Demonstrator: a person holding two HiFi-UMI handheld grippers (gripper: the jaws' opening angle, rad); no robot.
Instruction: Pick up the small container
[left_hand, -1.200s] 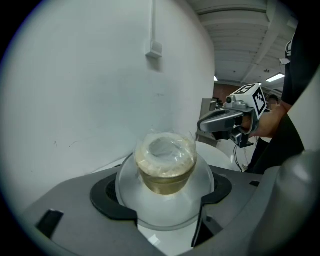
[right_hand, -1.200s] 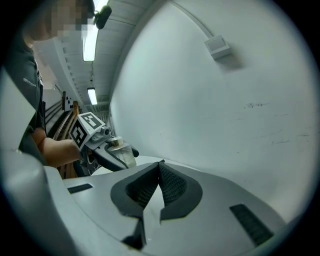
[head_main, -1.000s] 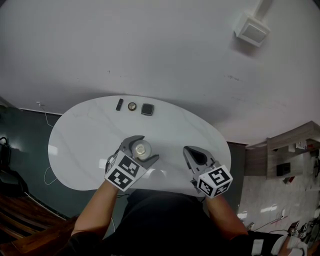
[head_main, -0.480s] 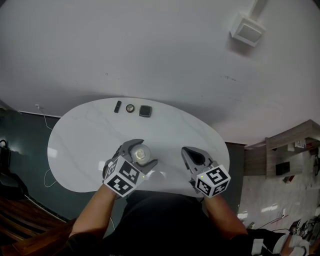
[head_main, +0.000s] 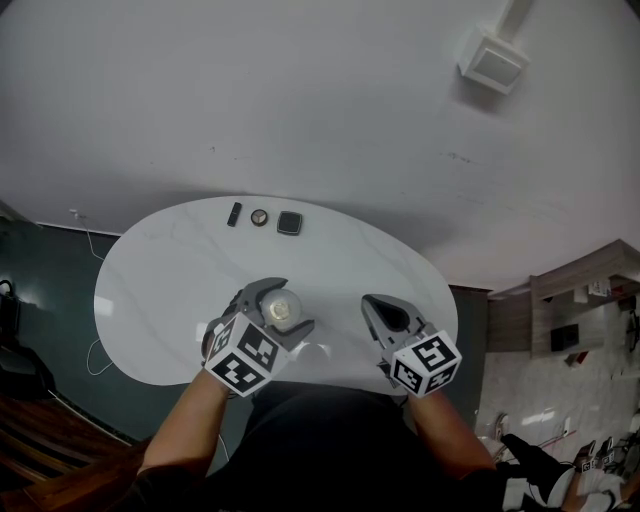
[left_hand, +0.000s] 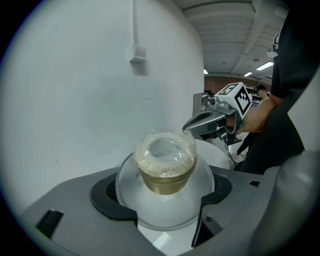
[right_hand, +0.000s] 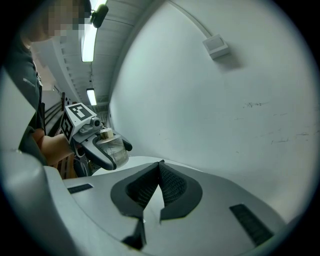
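Left gripper (head_main: 290, 303) has its jaws clamped on the small clear container (head_main: 283, 310), which is film-capped with pale contents (its own view shows this best), over the near edge of the white oval table (head_main: 170, 280). Right gripper (head_main: 372, 303) hangs just beside it, jaws pressed together on nothing. Bare tabletop runs ahead to three small dark items (head_main: 260, 216) at the far rim. Both grippers have barely shifted since half a second ago.

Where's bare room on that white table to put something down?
The table is bare on its left, from the left gripper holding the small container out to the rim. The strip between the grippers and three small items at the far rim is free. Crowded: near edge, by the right gripper.
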